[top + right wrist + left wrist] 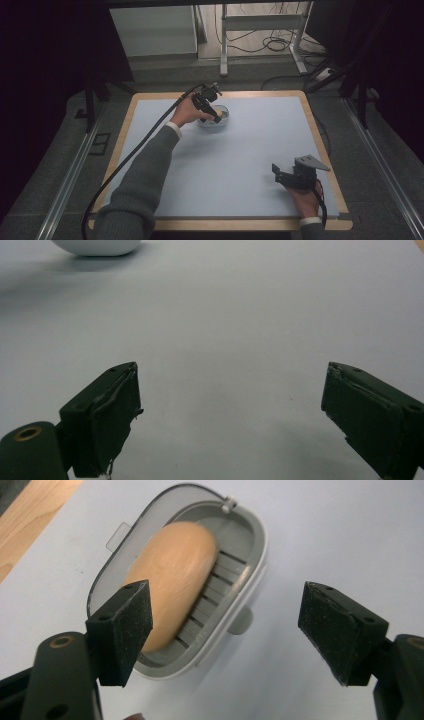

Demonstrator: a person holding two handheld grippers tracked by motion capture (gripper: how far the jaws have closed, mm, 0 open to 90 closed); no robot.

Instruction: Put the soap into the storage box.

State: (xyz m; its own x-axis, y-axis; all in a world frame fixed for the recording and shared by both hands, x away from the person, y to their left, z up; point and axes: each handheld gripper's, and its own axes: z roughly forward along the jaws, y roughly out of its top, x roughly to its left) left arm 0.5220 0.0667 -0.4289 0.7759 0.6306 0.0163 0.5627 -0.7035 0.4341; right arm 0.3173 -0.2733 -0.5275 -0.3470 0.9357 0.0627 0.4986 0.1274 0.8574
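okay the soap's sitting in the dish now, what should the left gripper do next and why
Probably lift the left gripper straight up and away. Its jaws stand open, the soap lies in the dish with no pad pressing on it, so the placing looks done.

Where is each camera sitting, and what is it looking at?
High view: above the table's near side, looking forward and down at the pale blue mat; both sleeves and hands show, with the left gripper and right gripper.
Left gripper view: on that gripper, looking down at the tan oval soap bar in its grey slatted dish; open black jaws show.
Right gripper view: low over the mat; open jaws show.
High and left gripper views share soap and dish.
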